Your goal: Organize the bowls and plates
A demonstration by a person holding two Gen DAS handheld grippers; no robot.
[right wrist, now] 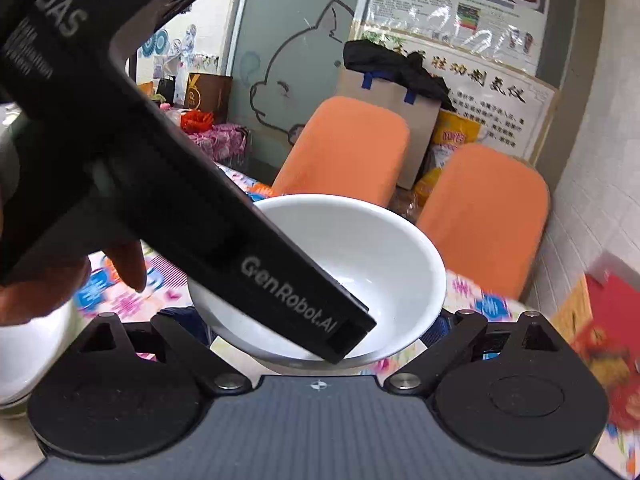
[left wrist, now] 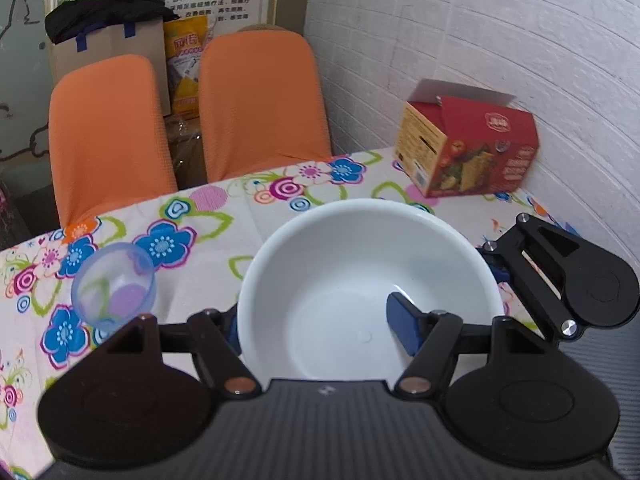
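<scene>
the left tongs [left wrist: 320, 320] are clamped on the white bowl [left wrist: 360, 276], one blue pad [left wrist: 404, 326] pressing the inside of the wall and the other finger tucked outside the near left rim. the bowl sits over the flowered worktop [left wrist: 248, 220], tilted a little toward the camera; whether it is touching the cloth i cannot tell. just to its left lies a small clear plastic bowl [left wrist: 114, 284], tipped on its side. at the far right corner, against the white wall, stands a red carton [left wrist: 476, 148] with its flap up. two orange chairs [left wrist: 260, 108] are pushed in along the far edge.

from the right-hand camera the same white bowl [right wrist: 360, 264] shows between the right tongs [right wrist: 320, 324], whose fingers are spread wide on either side of it with nothing gripped. the black body of the left tool [right wrist: 192, 208] cuts diagonally across the view and over the bowl, with a hand [right wrist: 60, 280] around its grip. a second white dish [right wrist: 28, 356] peeks in at the lower left edge, only partly visible.
</scene>
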